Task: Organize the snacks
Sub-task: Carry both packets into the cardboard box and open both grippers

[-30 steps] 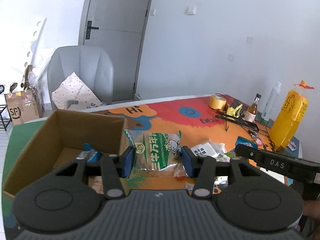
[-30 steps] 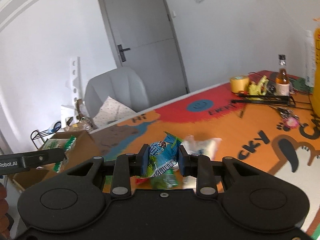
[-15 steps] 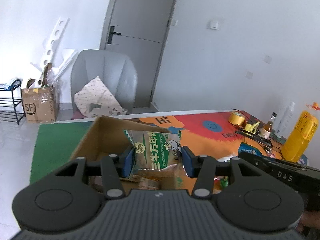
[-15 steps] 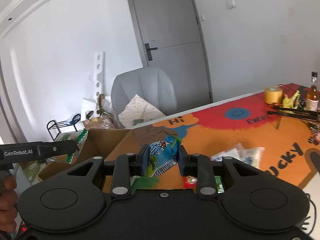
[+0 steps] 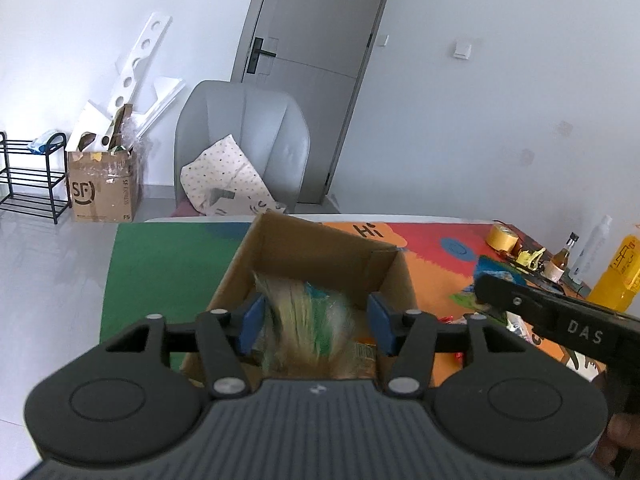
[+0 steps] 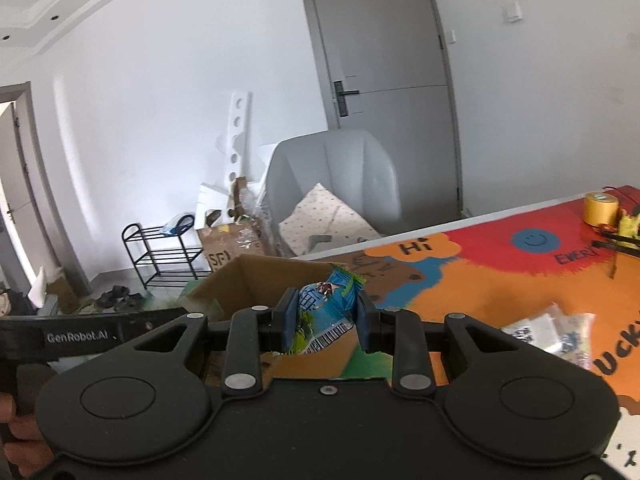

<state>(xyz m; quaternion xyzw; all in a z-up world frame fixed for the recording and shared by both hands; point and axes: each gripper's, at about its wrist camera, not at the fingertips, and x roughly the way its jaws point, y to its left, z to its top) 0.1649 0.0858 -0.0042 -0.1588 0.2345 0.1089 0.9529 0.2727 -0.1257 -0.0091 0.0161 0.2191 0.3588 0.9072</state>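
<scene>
**Snacks over the cardboard box**

Snack packet (image 5: 308,320), a crinkly green-and-white plastic one, shows only as a motion-blurred streak between our left tongs (image 5: 316,322), directly above the open cardboard box (image 5: 320,256). The jaws of those tongs are opening, and the blue pads (image 5: 252,320) stand clear of the packet on both sides, so it is released. We cannot read its print through the blur.

Our right tongs (image 6: 326,320) are clenched on a blue snack packet (image 6: 326,312), a glossy, crumpled film with a barcode at its lower edge and a serrated top seam. It hangs just beside the box's near right corner, above the table (image 6: 480,288).

The box is plain brown corrugated card, rectangular, with upright walls and matte inner faces. It stands on the table's colourful printed mat, which shows flat green to the left of the box and orange and red to the right. More clear-wrapped packets (image 6: 548,332) lie on the mat to the right of the box.

Further right of the box we see a yellow tape roll (image 5: 502,238), a small brown glass bottle (image 5: 562,256) and a tall yellow bottle (image 5: 618,276). Behind the box stands a smooth grey chair (image 5: 244,140).
</scene>
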